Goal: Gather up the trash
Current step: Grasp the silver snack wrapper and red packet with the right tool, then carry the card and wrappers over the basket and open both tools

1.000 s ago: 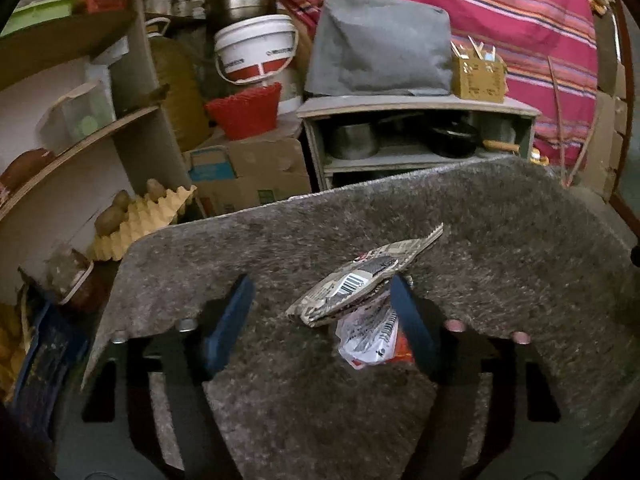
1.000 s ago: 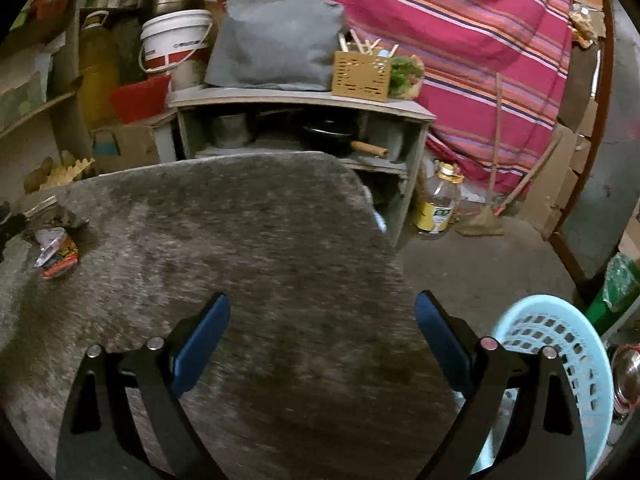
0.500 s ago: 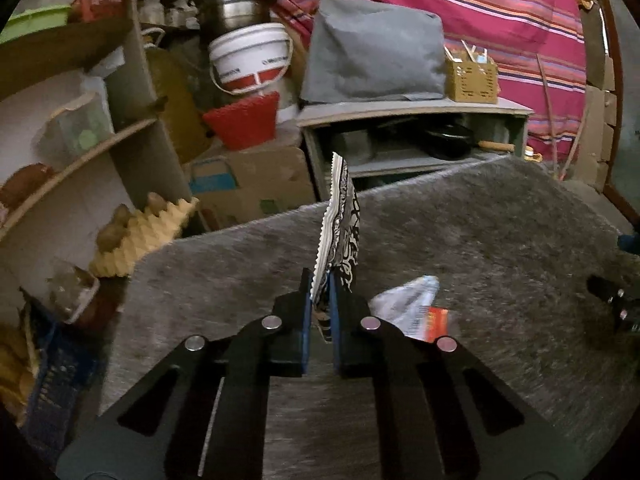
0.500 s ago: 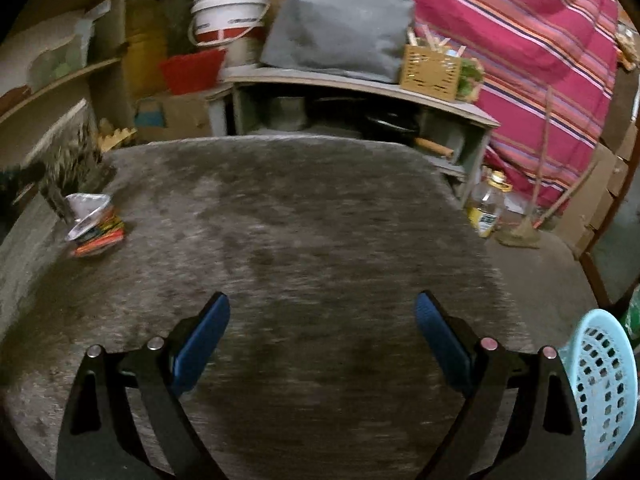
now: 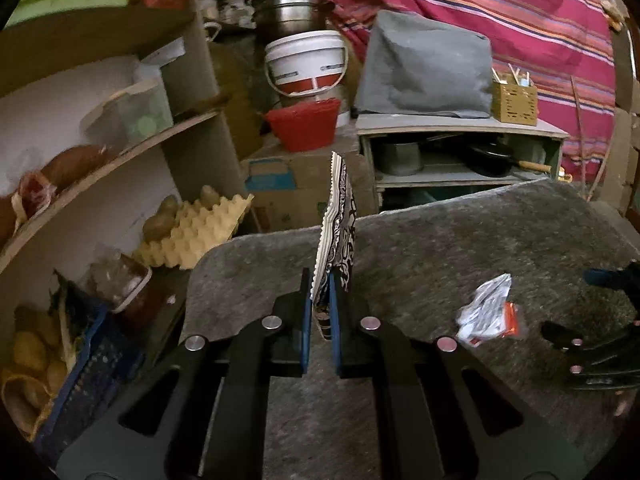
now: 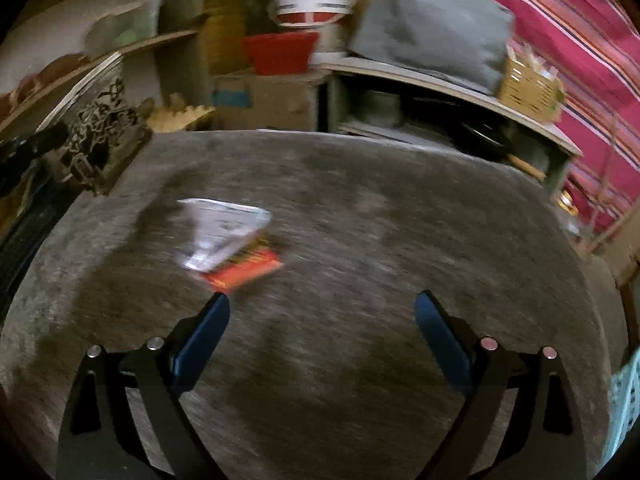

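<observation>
The left tongs (image 5: 320, 312) clench the patterned wrapper (image 5: 338, 220) upright above the worktop (image 5: 460, 240), while the right tongs (image 6: 320, 336) – released – near the white-and-orange packet (image 6: 228, 240), which may skid away if nudged

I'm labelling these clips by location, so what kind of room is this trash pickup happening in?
Most likely a cluttered household storeroom or pantry-kitchen corner. Open shelves hold food, a yellow egg tray carries what look like potatoes, and a steel pot sits above a white bucket.
</observation>
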Available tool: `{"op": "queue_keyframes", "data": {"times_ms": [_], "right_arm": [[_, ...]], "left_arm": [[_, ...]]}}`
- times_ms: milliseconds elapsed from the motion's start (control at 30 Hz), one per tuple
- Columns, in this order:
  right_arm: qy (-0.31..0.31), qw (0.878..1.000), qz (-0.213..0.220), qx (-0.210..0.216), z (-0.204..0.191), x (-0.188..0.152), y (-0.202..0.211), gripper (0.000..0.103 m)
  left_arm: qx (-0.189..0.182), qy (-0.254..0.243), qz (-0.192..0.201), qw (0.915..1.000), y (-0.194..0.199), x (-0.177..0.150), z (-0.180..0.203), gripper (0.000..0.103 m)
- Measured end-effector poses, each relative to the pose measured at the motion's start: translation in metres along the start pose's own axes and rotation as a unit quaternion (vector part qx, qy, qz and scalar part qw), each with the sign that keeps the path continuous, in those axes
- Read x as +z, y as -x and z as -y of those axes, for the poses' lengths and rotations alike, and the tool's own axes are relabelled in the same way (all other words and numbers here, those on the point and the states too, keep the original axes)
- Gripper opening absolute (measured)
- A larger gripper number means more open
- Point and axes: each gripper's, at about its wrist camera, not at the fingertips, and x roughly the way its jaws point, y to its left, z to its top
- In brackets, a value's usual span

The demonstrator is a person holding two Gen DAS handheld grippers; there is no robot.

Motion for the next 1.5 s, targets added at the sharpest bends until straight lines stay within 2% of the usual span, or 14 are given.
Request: {"op": "queue_keyframes", "data": {"times_ms": [167, 433, 533, 567, 600, 767, 933, 1100, 1500], "right_arm": [[0.003, 0.999, -0.019, 0.029, -0.019, 0.011, -0.019, 0.092], [0.049, 0.998, -0.041, 0.01, -0.047, 0.016, -0.053, 0.092], [0.037, 0.998, -0.048, 0.03, -0.042, 0.018, -0.06, 0.09], [0.03, 0.997, -0.054, 0.045, -0.039, 0.018, -0.062, 0.082], [0.024, 0.996, -0.058, 0.061, -0.037, 0.017, -0.062, 0.069], [0.024, 0.996, -0.049, 0.066, -0.032, 0.012, -0.052, 0.064], [0.003, 0.998, -0.028, 0.058, -0.004, 0.007, -0.025, 0.064], [-0.023, 0.999, -0.01, 0.031, 0.045, -0.005, 0.017, 0.064], [-0.076, 0.994, 0.017, -0.071, 0.17, -0.063, 0.114, 0.064]], "left_arm": [[0.001, 0.018, -0.013, 0.9998, -0.005, -0.014, -0.015, 0.006], [-0.002, 0.032, -0.018, 0.9993, -0.007, -0.022, -0.022, 0.006], [0.0, 0.031, -0.017, 0.9994, -0.005, -0.021, -0.021, 0.006], [0.0, 0.029, -0.017, 0.9994, -0.005, -0.021, -0.021, 0.006], [0.001, 0.028, -0.017, 0.9995, -0.005, -0.02, -0.02, 0.006], [0.003, 0.02, -0.017, 0.9996, -0.001, -0.018, -0.011, 0.006], [-0.004, 0.015, -0.013, 0.9998, 0.009, -0.013, 0.004, 0.006], [-0.021, 0.0, -0.002, 0.9998, 0.024, -0.004, 0.037, 0.006], [-0.088, -0.045, 0.029, 0.9947, 0.07, 0.01, 0.158, 0.006]]}}
